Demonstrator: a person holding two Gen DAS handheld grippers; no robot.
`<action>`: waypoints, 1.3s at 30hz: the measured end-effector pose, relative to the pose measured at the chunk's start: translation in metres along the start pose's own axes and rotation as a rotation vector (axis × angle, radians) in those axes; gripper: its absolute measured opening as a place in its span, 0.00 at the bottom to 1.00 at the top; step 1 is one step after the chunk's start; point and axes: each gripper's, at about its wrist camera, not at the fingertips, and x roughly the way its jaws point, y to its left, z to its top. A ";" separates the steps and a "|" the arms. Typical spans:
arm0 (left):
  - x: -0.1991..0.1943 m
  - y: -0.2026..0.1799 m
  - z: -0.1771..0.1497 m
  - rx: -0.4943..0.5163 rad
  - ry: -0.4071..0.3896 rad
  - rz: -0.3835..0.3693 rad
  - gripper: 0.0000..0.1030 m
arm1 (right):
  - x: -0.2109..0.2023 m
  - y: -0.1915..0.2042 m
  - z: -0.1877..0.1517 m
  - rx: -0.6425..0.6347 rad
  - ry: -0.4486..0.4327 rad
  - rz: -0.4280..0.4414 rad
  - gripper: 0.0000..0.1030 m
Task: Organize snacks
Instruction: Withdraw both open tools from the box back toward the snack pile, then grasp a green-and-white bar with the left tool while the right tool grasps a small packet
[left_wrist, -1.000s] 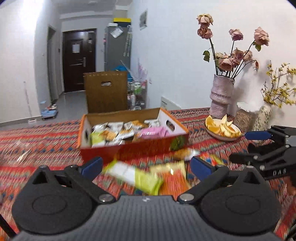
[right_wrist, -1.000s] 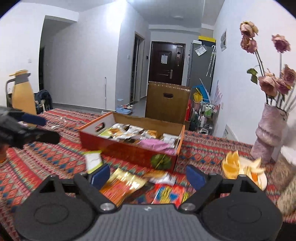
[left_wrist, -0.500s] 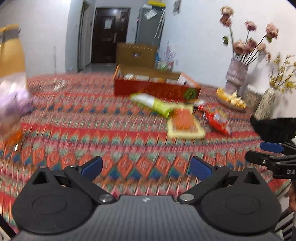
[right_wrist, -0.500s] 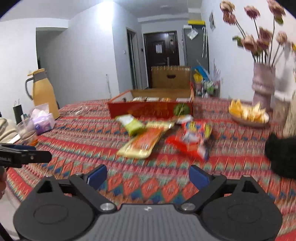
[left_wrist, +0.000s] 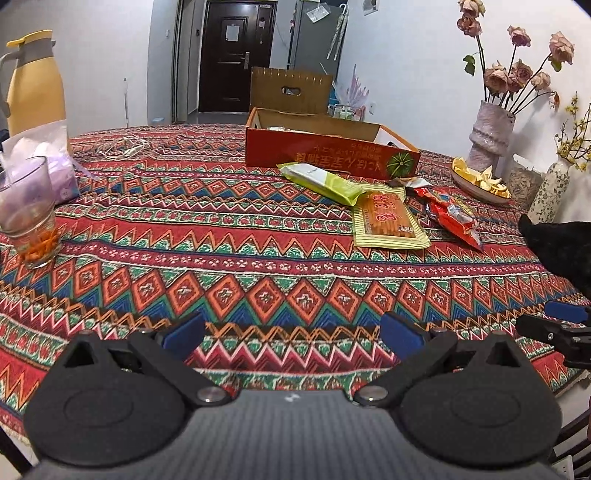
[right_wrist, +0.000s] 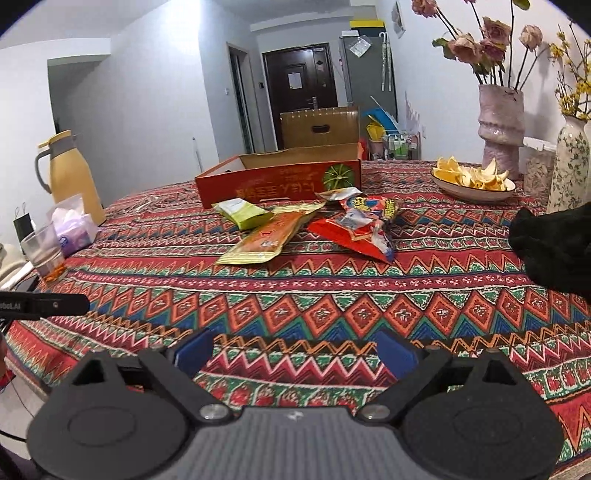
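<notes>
1. The left gripper is low over the near edge of the table; its two blue-tipped fingers are wide apart and hold nothing.
2. The right gripper is also over the near edge, with its fingers spread and nothing between them.
3. Both grippers are well apart from the snacks.
4. The red cardboard box stands at the far side of the patterned tablecloth, with its top open.
5. Just in front of the box lie four loose packets: a green packet, a yellow packet of sticks, a red packet and a small silver-brown wrapper.
6. The green packet overlaps the top corner of the yellow one.
7. To the right of the box is a plate of orange peel, beside a pink vase with dried roses.
8. At the left edge are a glass, a tissue pack and a yellow jug.
</notes>
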 end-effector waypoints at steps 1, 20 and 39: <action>0.004 -0.001 0.003 0.000 0.005 -0.001 1.00 | 0.003 -0.002 0.001 0.003 0.004 -0.002 0.92; 0.199 -0.030 0.155 -0.073 0.068 -0.108 1.00 | 0.117 -0.053 0.122 -0.122 -0.015 -0.008 0.92; 0.260 -0.055 0.153 0.234 0.027 -0.149 0.69 | 0.296 -0.085 0.203 -0.286 0.225 0.171 0.89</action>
